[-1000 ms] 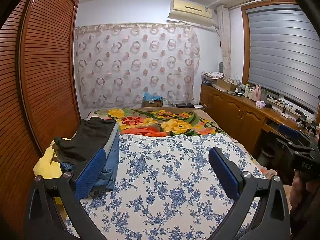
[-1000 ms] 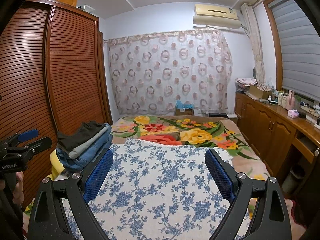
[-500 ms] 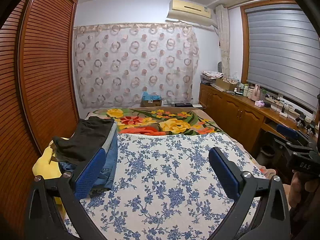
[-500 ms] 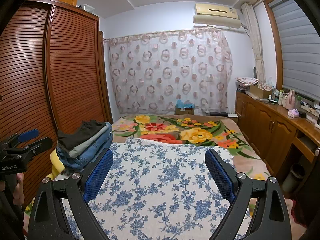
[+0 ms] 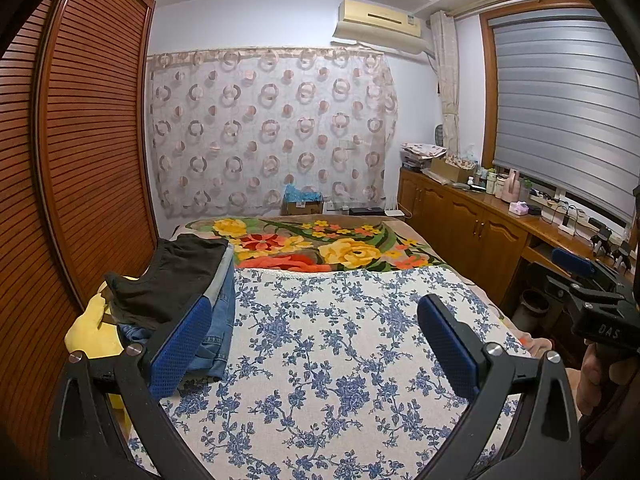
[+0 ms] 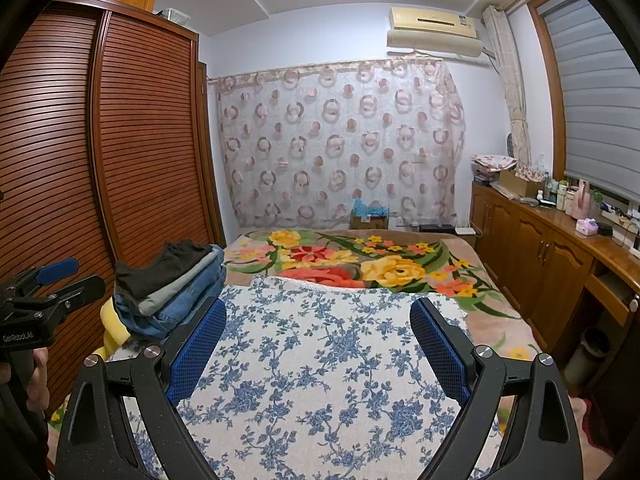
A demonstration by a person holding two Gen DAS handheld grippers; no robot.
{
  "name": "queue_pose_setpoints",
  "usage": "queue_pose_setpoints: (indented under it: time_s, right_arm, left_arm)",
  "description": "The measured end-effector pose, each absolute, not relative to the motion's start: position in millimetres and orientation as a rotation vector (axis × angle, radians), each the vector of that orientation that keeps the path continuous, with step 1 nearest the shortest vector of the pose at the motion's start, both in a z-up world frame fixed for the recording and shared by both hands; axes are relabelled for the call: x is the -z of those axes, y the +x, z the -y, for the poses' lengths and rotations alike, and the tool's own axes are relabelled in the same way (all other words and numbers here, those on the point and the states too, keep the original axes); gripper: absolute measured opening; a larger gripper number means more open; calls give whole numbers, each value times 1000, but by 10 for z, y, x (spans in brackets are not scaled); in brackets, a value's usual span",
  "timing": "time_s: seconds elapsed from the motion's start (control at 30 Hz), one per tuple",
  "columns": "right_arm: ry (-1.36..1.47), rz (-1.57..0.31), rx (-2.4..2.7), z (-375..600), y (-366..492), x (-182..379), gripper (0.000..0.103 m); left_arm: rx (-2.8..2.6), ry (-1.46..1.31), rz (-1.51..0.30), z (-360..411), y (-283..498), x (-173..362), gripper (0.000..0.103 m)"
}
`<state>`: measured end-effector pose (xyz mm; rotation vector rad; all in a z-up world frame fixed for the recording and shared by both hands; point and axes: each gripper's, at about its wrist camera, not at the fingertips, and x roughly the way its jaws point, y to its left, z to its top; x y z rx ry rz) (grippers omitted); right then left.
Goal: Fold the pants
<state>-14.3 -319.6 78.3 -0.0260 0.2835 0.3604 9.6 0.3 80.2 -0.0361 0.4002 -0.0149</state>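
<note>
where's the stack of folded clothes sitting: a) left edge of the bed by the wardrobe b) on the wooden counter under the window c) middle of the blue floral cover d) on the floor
a: the stack of folded clothes sits at the bed's left edge, beside the slatted wardrobe, with the blue floral cover to its right.

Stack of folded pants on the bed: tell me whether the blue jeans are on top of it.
No. In the right wrist view a black garment tops the stack, with a grey one under it and the blue jeans lower down.

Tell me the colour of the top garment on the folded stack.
Black or very dark; the top garment shows best in the right wrist view.
</note>
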Motion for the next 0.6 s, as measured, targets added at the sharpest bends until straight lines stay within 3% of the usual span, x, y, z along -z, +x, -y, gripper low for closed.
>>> queue_pose_setpoints:
  time_s: [0.6]
  right_arm:
    - [-27, -284, -352, 3205, -141, -802, 94]
  left_arm:
    - [14, -35, -400, 3, 91, -779, 103]
